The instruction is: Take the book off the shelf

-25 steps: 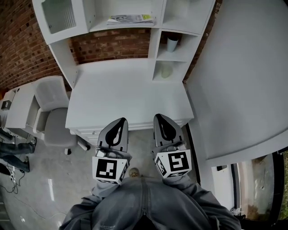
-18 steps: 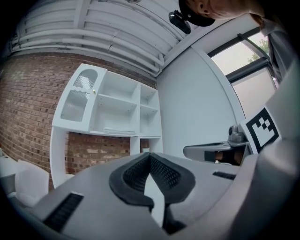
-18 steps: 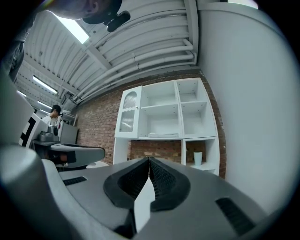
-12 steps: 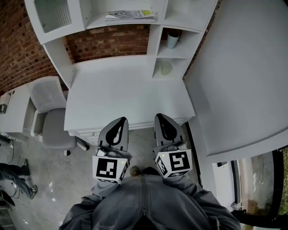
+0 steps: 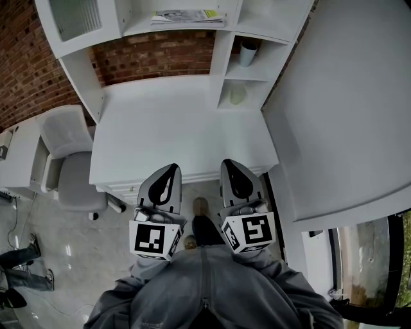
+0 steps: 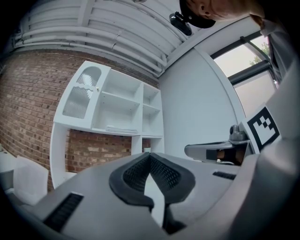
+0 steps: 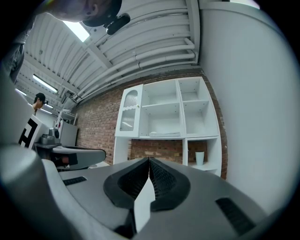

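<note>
Looking steeply down from the person's head, a white desk [image 5: 180, 132] stands against a brick wall [image 5: 29, 77], with a white shelf unit [image 5: 221, 77] rising from its far edge. The book [image 5: 188, 17] is thin and lies flat on the wide open shelf above the desk's far edge, well apart from both grippers. In a cubby above the desk's far right corner stands a pale cup [image 5: 248, 54]. In the cubby beneath it, at desk level, sits a pale rounded thing too blurred to name. A grey chair [image 5: 72, 173] stands just beside the desk's left end. The left gripper [image 5: 171, 168] and the right gripper [image 5: 229, 164] are side by side at the desk's near edge. In this view their tips overlap that edge, and both point toward the shelves. Each gripper's own view shows its jaws pressed together with nothing between them. The person's grey jacket [image 5: 205, 289] fills the space in front of the desk's near edge.
</note>
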